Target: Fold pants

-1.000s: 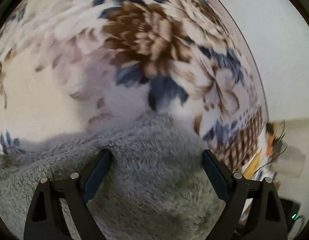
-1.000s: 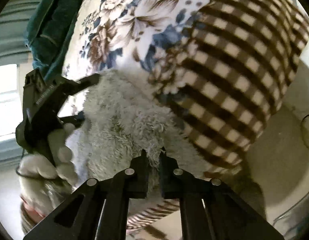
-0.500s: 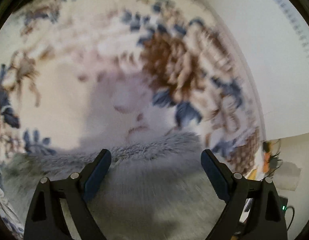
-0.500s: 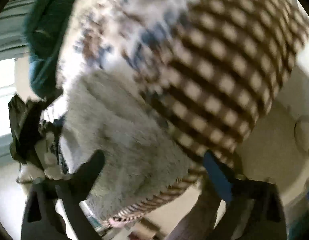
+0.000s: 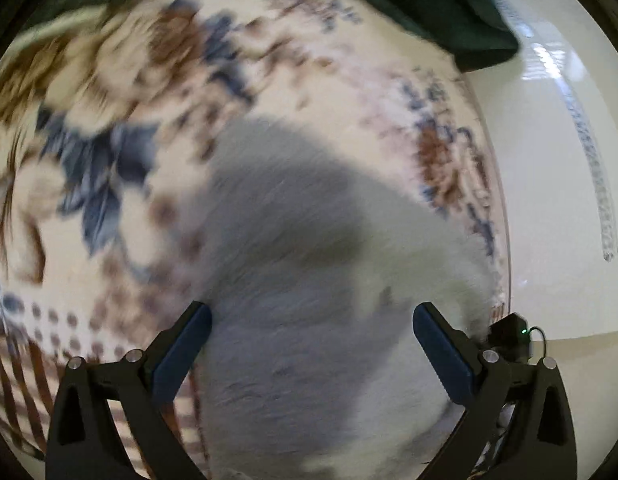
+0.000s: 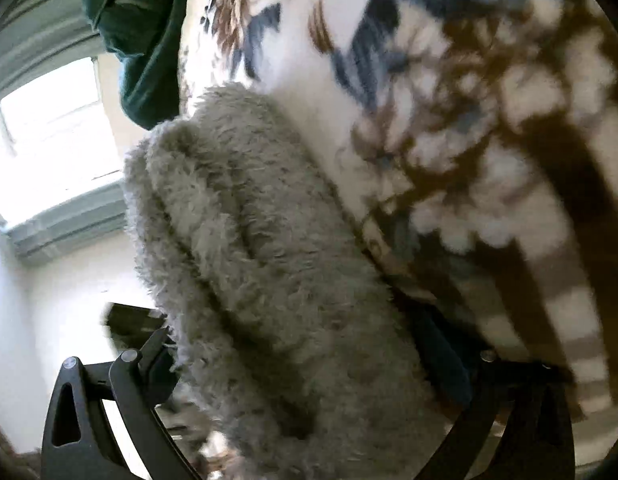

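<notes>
Nearest in the left wrist view, the left gripper (image 5: 312, 334) has its jaws opening wide, their blue pads standing apart above the fluffy grey pants (image 5: 309, 280), with no pad pressing on the fabric. Blur hides whether the pads brush the pile. Similarly, the right gripper (image 6: 309, 360) is spread to its widest, and the pants (image 6: 261, 264) fill the gap between its fingers without being pinched; its right finger is mostly hidden in shadow behind the cloth. From the right wrist, the pants lie as a folded, layered bundle whose long axis runs from the gripper up and to the left across the picture, the rounded end pointing toward the bright window (image 6: 49, 140). They rest on a floral bedspread (image 5: 109, 140) in cream, brown and blue, which turns to a brown check band (image 6: 549, 280) near its edge. Farther off, a dark green cloth (image 5: 429, 4) lies bunched on the bedspread beyond the pants, and past the bed's edge a pale glossy floor (image 5: 557, 200) shows.
</notes>
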